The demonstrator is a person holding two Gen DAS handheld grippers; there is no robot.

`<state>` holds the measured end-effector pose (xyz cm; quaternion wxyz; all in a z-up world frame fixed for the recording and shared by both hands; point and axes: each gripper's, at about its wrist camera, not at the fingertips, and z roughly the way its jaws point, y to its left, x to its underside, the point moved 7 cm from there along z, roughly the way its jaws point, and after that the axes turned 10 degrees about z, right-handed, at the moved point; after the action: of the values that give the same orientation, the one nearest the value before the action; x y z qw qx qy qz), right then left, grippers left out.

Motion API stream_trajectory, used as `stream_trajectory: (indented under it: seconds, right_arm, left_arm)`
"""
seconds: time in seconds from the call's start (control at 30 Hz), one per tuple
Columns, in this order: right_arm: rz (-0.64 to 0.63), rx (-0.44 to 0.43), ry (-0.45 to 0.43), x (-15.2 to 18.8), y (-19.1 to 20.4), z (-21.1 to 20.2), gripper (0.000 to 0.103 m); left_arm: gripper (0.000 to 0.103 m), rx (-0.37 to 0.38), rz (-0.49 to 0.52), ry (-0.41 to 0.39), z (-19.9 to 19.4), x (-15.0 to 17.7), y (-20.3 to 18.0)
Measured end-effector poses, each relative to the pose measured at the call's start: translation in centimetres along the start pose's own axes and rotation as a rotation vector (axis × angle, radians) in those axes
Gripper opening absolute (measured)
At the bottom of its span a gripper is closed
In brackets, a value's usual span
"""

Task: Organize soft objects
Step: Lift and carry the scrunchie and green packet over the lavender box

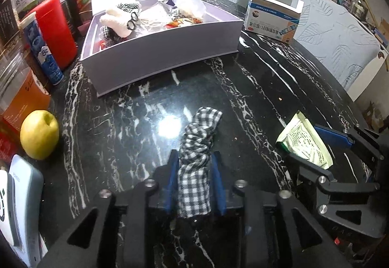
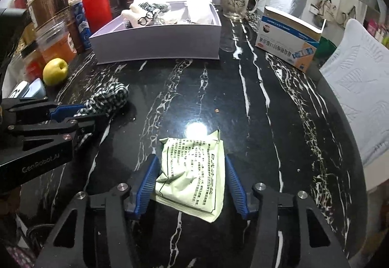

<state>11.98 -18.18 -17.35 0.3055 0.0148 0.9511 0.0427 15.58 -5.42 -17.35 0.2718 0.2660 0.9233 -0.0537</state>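
Observation:
A black-and-white checked cloth (image 1: 197, 153) lies on the black marble table, and my left gripper (image 1: 195, 158) is shut on its near end. It also shows in the right wrist view (image 2: 107, 99). A pale green soft packet (image 2: 192, 175) lies between the blue pads of my right gripper (image 2: 192, 166), which touch both its sides; it also shows in the left wrist view (image 1: 304, 141). An open lilac box (image 1: 160, 49) at the back holds a white plush with glasses (image 1: 119, 19) and other soft items.
Jars, a red can (image 1: 57, 30) and a yellow apple (image 1: 39, 134) line the left edge. A blue-and-white carton (image 1: 272, 17) and a glass mug (image 2: 237, 4) stand at the back right. White cushioned chairs (image 2: 362, 88) stand by the right edge.

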Motion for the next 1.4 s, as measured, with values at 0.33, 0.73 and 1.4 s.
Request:
stream_trajectory:
  seconds: [0.33,0.73,1.4]
  right_arm:
    - [-0.009,-0.015,-0.008,0.2,0.0,-0.2,0.054]
    - [0.026,-0.077,-0.038,0.1,-0.6,-0.6,0.040]
    - [0.104,-0.203,-0.101,-0.2,-0.3,-4.6,0.039]
  left_arm:
    - [0.063,-0.025,-0.005,-0.043,0.3,0.1,0.4]
    - [0.023,0.056,0.031,-0.073,-0.4,0.2,-1.2]
    - [0.023,0.091,0.001,-0.172,-5.2,-1.0,-1.4]
